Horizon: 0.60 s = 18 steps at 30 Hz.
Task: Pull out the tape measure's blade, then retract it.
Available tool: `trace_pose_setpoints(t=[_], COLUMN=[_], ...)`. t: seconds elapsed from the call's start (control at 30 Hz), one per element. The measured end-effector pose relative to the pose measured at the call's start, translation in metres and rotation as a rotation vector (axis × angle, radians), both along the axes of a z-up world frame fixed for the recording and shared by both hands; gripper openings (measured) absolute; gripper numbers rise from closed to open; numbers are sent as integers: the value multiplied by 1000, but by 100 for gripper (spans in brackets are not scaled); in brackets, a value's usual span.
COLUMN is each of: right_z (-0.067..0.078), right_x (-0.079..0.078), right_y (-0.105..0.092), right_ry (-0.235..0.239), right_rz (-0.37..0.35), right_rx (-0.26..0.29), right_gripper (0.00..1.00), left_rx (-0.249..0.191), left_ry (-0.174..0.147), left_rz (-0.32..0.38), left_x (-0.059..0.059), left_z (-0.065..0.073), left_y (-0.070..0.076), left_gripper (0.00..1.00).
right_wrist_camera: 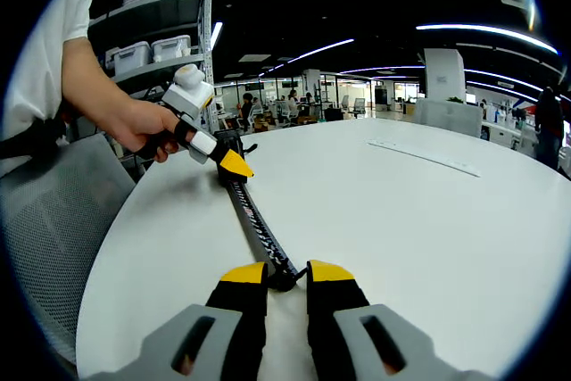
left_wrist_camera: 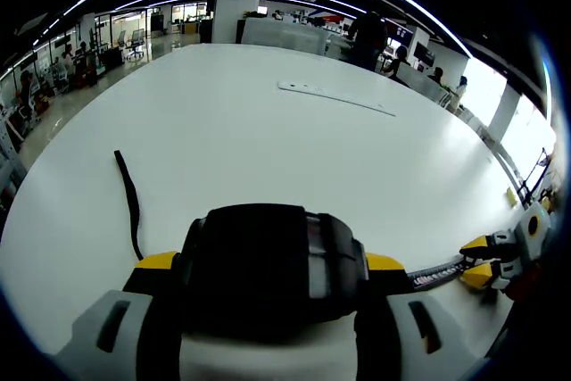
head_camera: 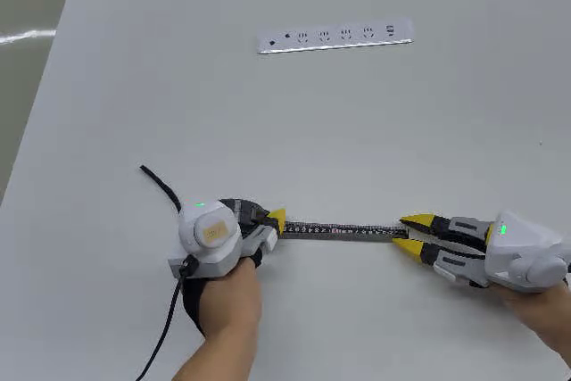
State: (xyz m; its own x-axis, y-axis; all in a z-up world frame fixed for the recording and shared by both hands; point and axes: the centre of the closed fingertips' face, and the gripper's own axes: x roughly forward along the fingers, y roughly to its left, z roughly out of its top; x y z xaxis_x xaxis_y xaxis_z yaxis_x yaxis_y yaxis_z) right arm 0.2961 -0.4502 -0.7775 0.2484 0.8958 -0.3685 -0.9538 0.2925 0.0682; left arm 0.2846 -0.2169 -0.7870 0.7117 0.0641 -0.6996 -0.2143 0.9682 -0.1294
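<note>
my left tool held low over the desk, clamped round the tape measure, my right tool level opposite, pinching the blade end, blade stretched flat between them

Counter: plain white. Left tool: white body, dark grey arms, yellow tips, green LED lit. Right tool: same scheme, white, grey and yellow, with green LED. Tape measure case: black. Blade: dark grey, fine pale graduation marks. Strap, left of case: black. Cable, near left tool: black. Power strip, far side: white, dark socket holes.
</note>
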Motion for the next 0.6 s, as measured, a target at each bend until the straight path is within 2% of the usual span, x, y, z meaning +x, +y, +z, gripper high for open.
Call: trace_pose_setpoints(t=[0.6], right_z=[0], right_x=[-1], right_y=[33], right_ry=[4], right_rz=[31], right_rx=[5], right_gripper=[15], left_rx=[-7], left_ry=[2], left_rz=[5], left_x=[0], left_z=[-1], left_y=[1], left_gripper=[77])
